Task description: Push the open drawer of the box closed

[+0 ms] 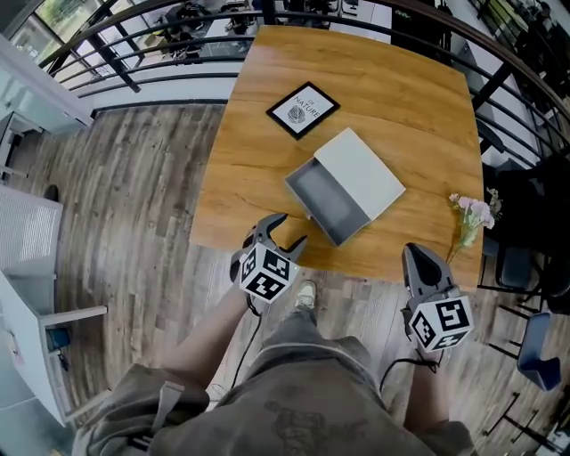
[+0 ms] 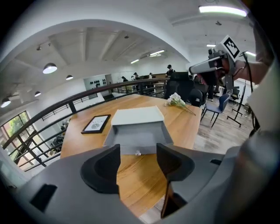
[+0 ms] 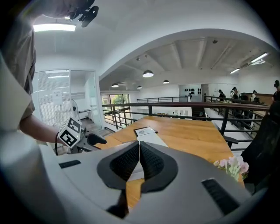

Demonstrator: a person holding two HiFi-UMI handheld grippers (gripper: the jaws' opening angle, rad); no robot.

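While its grey drawer (image 1: 322,200) stands pulled out toward the person, the pale box (image 1: 361,174) sits near the middle of the wooden table (image 1: 419,98), turned at an angle to the table's near edge. The drawer's inside shows as a plain grey tray, and a small light knob (image 2: 138,153) sits at the middle of its front panel.

Just short of that front, over the table's near edge, the left gripper (image 1: 292,229) points at the drawer with its jaws spread wide and nothing between the pads. In the left gripper view only a strip of bare wood separates the jaws from the drawer front. The right gripper (image 1: 414,252) hangs off the table's near right corner, over the floor, with its jaws pressed together on nothing.

Beyond the box, apart from it, a black-framed picture (image 1: 303,109) lies flat on the table. The word "NATURE" can be read on it; the smaller print around it is too small to make out. A sprig of pale pink flowers (image 1: 472,218) lies at the table's right edge, well clear of the drawer and near the right gripper.

A dark metal railing (image 1: 116,27) curves round the far side of the table, and a blue chair (image 1: 539,352) stands on the plank floor to the right.
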